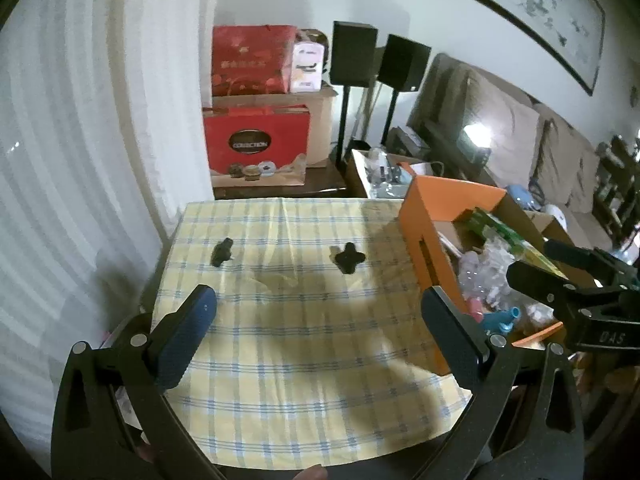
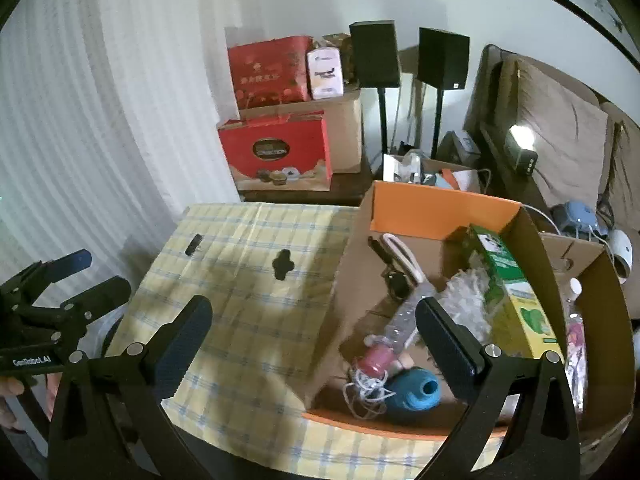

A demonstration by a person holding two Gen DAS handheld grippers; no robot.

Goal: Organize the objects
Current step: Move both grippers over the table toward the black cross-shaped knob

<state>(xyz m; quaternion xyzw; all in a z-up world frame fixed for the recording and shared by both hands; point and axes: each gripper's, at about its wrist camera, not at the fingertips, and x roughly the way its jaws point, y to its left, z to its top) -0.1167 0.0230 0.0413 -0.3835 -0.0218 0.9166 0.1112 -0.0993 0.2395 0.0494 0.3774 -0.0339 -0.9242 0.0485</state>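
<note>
Surface: yellow checked tablecloth (image 1: 304,344) over the table, cardboard box (image 1: 424,240) along its right edge.
Loose things: cross-shaped black piece (image 1: 348,258) mid-table; small black piece (image 1: 222,251) near the far-left corner, long axis running away.
Left gripper (image 1: 320,320): wide, empty, nearer both pieces.
Right gripper (image 2: 316,328): wide, empty, over the box's left wall.
</note>
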